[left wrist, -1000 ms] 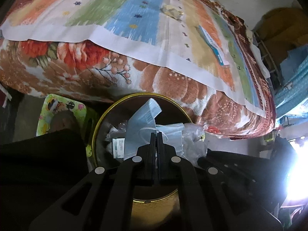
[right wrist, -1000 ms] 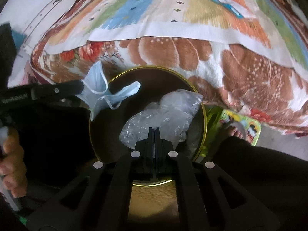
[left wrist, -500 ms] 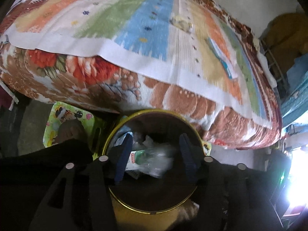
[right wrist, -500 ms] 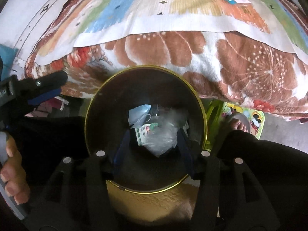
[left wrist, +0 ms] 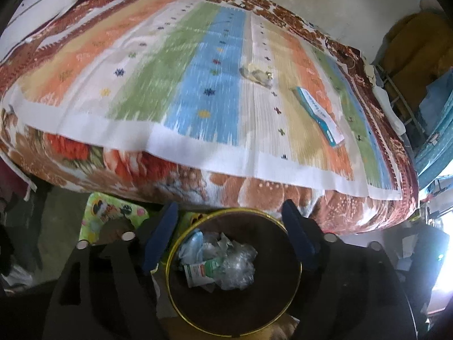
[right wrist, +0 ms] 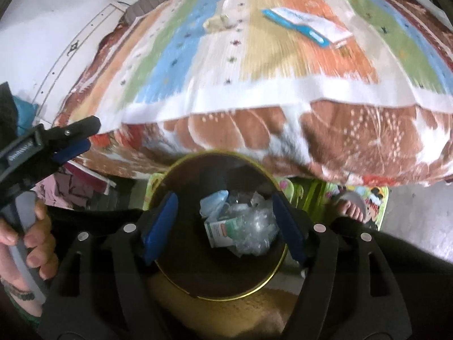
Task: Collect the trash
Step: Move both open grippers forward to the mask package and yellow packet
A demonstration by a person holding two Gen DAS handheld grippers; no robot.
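1. Both grippers hang over a round bin with a gold rim (left wrist: 294, 291), which stands on the floor right at the foot of the bed.
2. The left gripper (left wrist: 229, 238) has its blue-padded jaws spread wide and opening further, with nothing between the pads, just the bin mouth below.
3. Same deal for the right gripper (right wrist: 225, 223): jaws apart, opening, nothing pinched.
4. Down in the bin sits a pile of trash: a blue face mask (left wrist: 192, 245), a small white and green carton (left wrist: 198, 273) and crumpled clear plastic (left wrist: 237, 266).
5. Two bits lie out on the striped bed cover (left wrist: 147, 85): a crumpled yellowish wrapper (left wrist: 257, 75) and, well to its right, a flat blue and white packet (left wrist: 318, 113).
6. The right wrist view catches a hand (right wrist: 31, 243) gripping the left gripper's handle, plus a bare foot (right wrist: 352, 206) on a green cartoon-print mat (right wrist: 373, 198) beside the bin.
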